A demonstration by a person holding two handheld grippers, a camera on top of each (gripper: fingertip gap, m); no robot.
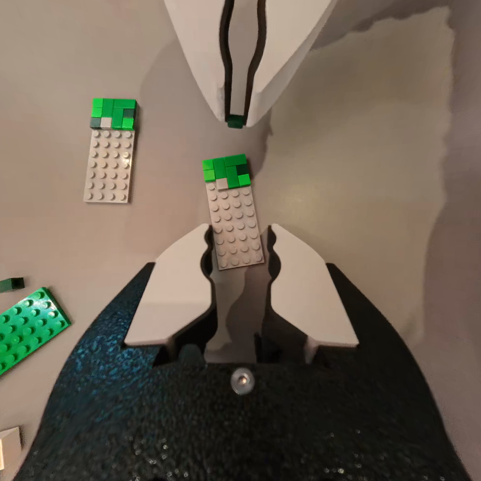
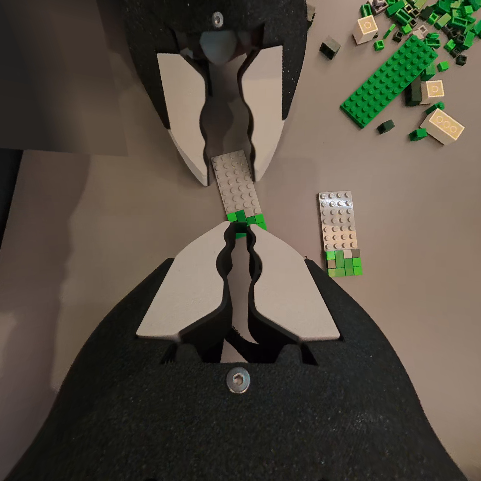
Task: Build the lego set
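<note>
Table (image 1: 364, 182): plain grey-beige top, matte, shown in both wrist views. Broad soft-edged shadows are cast across it.

Dark strip (image 2: 7, 195): seen beyond the table's edge, at the left border of the right wrist view. Its nature cannot be told.

Pale flat object (image 1: 9, 447): laid on the table and cut off by the lower left corner of the left wrist view. Its kind cannot be told.

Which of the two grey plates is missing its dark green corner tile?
The grey plate between the left tongs; its corner by the light grey tile is bare, unlike the side plate.
</note>
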